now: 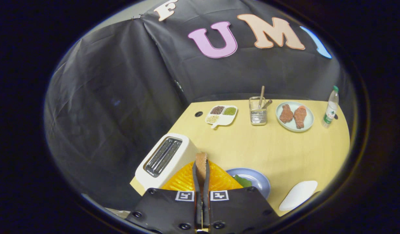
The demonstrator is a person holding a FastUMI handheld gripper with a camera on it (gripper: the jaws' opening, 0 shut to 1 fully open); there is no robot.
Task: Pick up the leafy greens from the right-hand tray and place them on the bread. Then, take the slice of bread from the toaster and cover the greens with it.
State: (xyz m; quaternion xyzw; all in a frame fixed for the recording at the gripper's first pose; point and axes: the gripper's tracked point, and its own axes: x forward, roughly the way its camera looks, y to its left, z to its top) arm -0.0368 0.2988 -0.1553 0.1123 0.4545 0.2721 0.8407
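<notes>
- The hand-held gripper [201, 169] is nearly closed, both fingers [195, 177] pressed on one upright bread slice [201, 161] held edge-on between them.
- Below the slice lies one orange tray [219, 180]; whether a second slice sits on it cannot be told.
- Just beside the fingers, to the right, one blue plate [256, 178] carries one clump of greens [241, 180].
- To the left stands one white toaster [165, 159] with two slots, both empty.
- Near the table [268, 149] edge on the right rests one white oval tray [298, 195].
- Well beyond the fingers, at the far side: one divided dish [221, 116] with three fillings, one wire holder [258, 111] with two utensils, one plate [294, 116] with two drumsticks, one bottle [330, 106].
</notes>
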